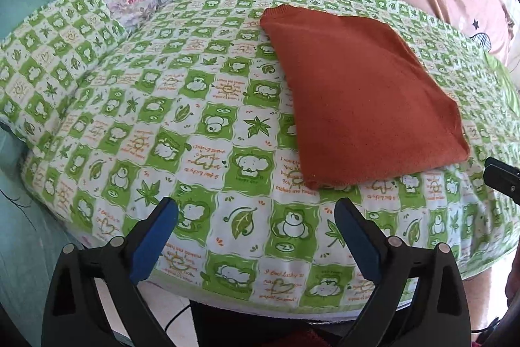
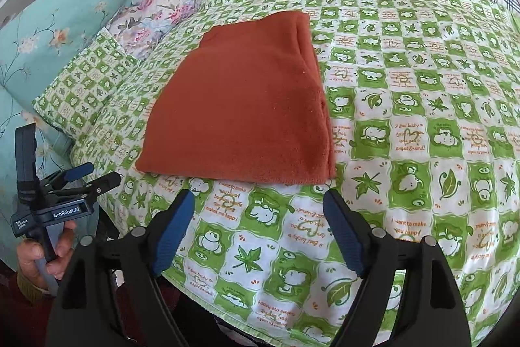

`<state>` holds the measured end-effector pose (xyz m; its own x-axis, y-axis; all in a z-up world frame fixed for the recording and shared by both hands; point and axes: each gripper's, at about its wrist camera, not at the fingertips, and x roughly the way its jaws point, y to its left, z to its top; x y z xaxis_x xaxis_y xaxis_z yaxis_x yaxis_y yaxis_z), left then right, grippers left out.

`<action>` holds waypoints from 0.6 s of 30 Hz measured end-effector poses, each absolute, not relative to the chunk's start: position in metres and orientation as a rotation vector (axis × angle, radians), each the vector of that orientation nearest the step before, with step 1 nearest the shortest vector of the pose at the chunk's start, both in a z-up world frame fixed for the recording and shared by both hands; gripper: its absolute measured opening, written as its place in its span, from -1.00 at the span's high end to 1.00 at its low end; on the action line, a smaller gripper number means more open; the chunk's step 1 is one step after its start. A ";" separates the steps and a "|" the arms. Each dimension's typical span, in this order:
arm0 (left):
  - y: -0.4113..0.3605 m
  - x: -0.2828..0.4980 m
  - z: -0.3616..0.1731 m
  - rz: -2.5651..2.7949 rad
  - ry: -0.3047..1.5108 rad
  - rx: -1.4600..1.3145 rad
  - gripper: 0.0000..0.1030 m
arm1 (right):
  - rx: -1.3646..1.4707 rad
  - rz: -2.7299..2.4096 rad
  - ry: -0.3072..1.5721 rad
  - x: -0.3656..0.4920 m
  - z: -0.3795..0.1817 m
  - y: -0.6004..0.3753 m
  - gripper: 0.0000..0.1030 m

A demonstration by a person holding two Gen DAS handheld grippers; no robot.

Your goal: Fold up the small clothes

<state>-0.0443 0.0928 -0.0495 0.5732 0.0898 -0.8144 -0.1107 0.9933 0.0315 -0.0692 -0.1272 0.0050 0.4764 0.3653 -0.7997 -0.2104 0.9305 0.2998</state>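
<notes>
The rust-red garment lies as a flat, squared packet in the middle of the frame, on the green-checked bedspread; the fold looks finished. Both the left gripper and right gripper have open, empty jaws, short of its near edge. Open bedspread lies right; pillows crowd the upper left.
</notes>
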 end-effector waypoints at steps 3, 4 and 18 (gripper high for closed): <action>0.090 -0.043 -0.048 0.118 0.946 0.000 -0.95 | 0.176 0.355 1.022 -0.069 0.003 -0.125 -0.60; 0.089 -0.041 -0.047 0.117 0.945 0.010 -0.96 | 0.175 0.355 1.025 -0.068 0.002 -0.125 -0.60; 0.075 -0.007 -0.026 0.115 0.909 0.044 -0.99 | 0.187 0.366 1.009 -0.044 0.007 -0.130 -0.66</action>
